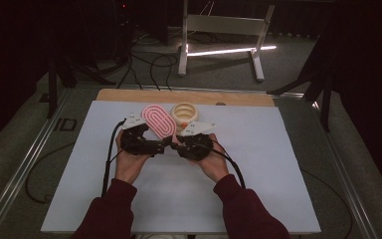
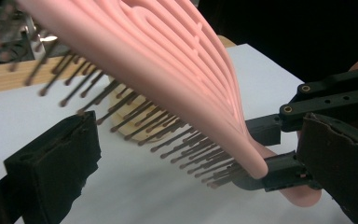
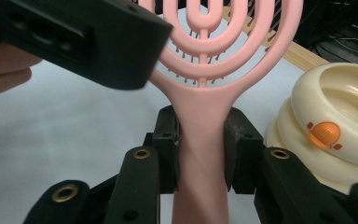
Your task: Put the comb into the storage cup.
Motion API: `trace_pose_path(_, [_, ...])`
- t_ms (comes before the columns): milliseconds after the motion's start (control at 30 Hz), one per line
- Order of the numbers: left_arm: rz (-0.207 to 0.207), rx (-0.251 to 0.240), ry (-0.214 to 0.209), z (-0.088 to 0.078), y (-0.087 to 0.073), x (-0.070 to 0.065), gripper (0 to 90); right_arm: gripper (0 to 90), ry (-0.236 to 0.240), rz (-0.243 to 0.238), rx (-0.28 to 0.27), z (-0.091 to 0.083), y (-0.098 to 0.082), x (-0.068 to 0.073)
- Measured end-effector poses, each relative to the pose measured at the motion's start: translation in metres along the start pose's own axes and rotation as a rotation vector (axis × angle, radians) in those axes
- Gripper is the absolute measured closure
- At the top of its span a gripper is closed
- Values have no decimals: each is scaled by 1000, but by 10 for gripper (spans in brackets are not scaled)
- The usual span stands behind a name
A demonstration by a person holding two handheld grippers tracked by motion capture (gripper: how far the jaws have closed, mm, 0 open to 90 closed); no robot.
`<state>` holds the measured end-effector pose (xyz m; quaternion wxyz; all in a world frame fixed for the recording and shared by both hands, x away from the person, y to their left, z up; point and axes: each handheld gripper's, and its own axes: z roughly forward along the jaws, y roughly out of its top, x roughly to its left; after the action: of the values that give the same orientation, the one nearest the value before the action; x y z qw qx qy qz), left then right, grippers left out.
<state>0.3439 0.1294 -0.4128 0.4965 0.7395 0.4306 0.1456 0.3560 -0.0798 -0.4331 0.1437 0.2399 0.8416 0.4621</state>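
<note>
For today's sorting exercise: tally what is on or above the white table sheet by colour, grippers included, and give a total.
Pink: 1, the hairbrush, clamped at its handle by the right gripper
Cream: 1, the ringed container with an orange button
Black: 2, the right gripper and the left gripper, whose jaws stand open around the brush head
Total: 4

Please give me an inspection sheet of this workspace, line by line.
Surface: white sheet over a wooden table.
Job's things: pink hairbrush, held off the sheet, bristles down.
Clutter: cream ringed container with an orange button.
Grippers: right gripper shut on the brush handle; left gripper open, jaws either side of the brush head, not pressing.
Cables: black gripper cables trail across the sheet; more on the floor.
Surroundings: white metal frame, lit strip, dark room.
</note>
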Motion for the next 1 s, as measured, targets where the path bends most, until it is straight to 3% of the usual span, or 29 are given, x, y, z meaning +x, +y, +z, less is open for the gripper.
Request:
trace_pose_path(233, [-14,7,12,5,0,-1,55,695,3,-11,-5,-1,0,2])
trace_pose_path(333, [-32,-1,25,5,0,-2,108,695,2,-9,-9,-1,1,2])
trace_pose_path(533, [-80,-23,9,6,2,-2,202,695,7,-15,-7,0,1,3])
trace_pose_path(667, [-104,-32,-7,7,2,-1,300,695,8,-12,-13,0,1,4])
trace_pose_path(867, [-132,-45,-66,8,1,2,475,695,13,-26,-21,-1,1,5])
trace_pose_path(1000, [-140,-37,-87,9,1,3,532,695,15,-19,-21,-1,1,5])
